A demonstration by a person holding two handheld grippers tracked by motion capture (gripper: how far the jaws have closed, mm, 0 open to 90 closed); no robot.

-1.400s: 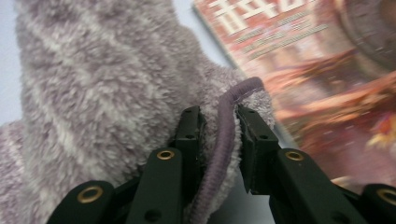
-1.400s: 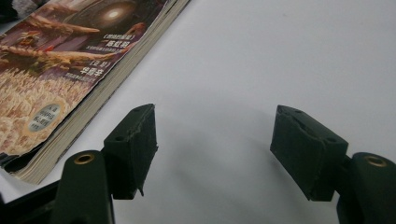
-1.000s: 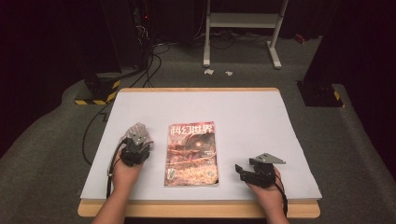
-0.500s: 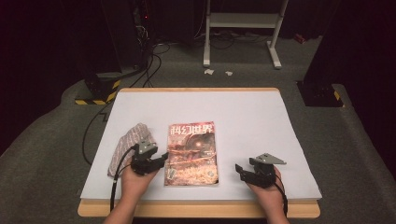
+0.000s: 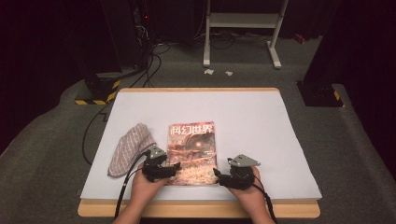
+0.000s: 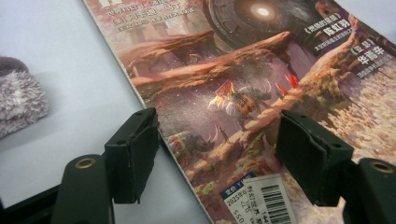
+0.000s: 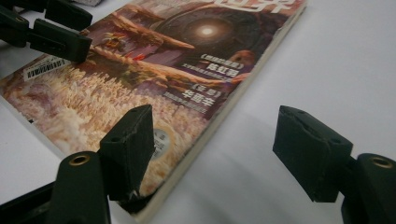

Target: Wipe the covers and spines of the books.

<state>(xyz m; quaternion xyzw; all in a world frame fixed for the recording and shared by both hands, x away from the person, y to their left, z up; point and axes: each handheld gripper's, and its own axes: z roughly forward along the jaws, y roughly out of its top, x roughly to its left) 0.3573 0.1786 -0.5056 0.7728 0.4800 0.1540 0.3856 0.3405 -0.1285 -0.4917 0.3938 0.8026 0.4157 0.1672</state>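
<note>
Magazine (image 5: 193, 153) is lying flat mid-table, both near corners now being straddled: the left gripper (image 5: 173, 169), having left the grey cloth (image 5: 129, 148) behind, has just been opening its jaws, while the right gripper (image 5: 218, 175), jaws apart, is arriving, suggesting a two-handed lift.

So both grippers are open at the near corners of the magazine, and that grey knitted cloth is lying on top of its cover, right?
Not quite. The grey knitted cloth lies on the white table beside the magazine, off its left edge, as the high view shows. The left gripper and right gripper are indeed open at its near corners.
</note>
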